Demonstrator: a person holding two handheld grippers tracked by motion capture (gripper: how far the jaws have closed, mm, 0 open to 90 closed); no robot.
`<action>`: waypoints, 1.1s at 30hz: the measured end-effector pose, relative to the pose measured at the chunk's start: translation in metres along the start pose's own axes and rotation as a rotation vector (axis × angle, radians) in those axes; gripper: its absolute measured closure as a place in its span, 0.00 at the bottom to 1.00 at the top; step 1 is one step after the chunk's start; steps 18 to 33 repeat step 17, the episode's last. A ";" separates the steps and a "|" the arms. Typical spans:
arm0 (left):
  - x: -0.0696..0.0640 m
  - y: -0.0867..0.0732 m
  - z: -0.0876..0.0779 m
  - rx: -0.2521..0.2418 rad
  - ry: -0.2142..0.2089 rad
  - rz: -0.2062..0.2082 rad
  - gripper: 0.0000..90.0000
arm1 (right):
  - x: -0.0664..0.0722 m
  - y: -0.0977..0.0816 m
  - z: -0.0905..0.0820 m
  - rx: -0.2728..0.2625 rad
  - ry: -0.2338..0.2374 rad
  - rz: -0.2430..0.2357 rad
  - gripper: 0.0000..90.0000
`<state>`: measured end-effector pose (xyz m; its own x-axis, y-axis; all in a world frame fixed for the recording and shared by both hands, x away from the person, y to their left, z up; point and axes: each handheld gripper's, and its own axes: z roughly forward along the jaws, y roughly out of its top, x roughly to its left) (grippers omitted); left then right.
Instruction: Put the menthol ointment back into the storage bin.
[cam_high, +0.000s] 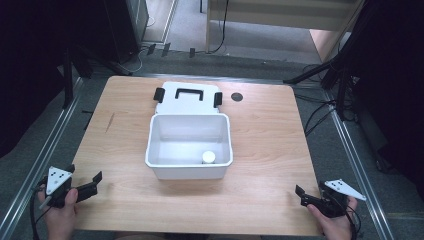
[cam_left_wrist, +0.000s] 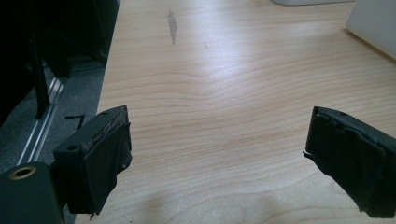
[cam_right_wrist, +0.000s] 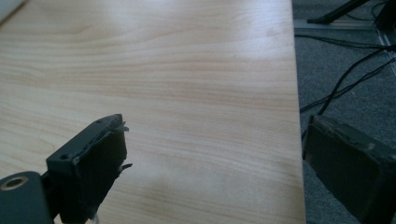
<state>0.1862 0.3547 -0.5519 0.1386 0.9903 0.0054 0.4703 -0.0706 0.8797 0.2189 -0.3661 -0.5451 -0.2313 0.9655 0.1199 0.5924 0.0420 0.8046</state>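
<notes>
A white plastic bin (cam_high: 189, 145) stands open in the middle of the wooden table (cam_high: 270, 130). A small white round container (cam_high: 208, 157) sits inside it near the front right corner. The bin's white lid (cam_high: 187, 97), with a black handle and black latches, lies flat just behind it. My left gripper (cam_high: 85, 172) is held at the table's front left corner, open and with nothing in it. In the left gripper view its jaws (cam_left_wrist: 217, 126) stand wide apart over bare wood. My right gripper (cam_high: 310, 189) is at the front right corner, also open (cam_right_wrist: 215, 128) and holding nothing.
A black round spot (cam_high: 236, 96) marks the table to the right of the lid. A corner of the bin (cam_left_wrist: 373, 23) shows far ahead of the left jaws. Cables (cam_right_wrist: 345, 84) lie on the grey floor past the table's right edge. Metal rails run along both sides.
</notes>
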 end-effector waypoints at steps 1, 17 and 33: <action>0.000 0.000 0.000 -0.001 0.001 -0.001 0.09 | -0.001 0.000 -0.001 -0.019 0.003 0.008 0.08; 0.000 -0.001 -0.001 -0.001 0.010 -0.001 0.09 | -0.003 -0.005 -0.002 -0.048 -0.005 0.047 0.09; 0.000 -0.001 -0.001 -0.001 0.010 -0.001 0.09 | -0.003 -0.005 -0.002 -0.048 -0.005 0.047 0.09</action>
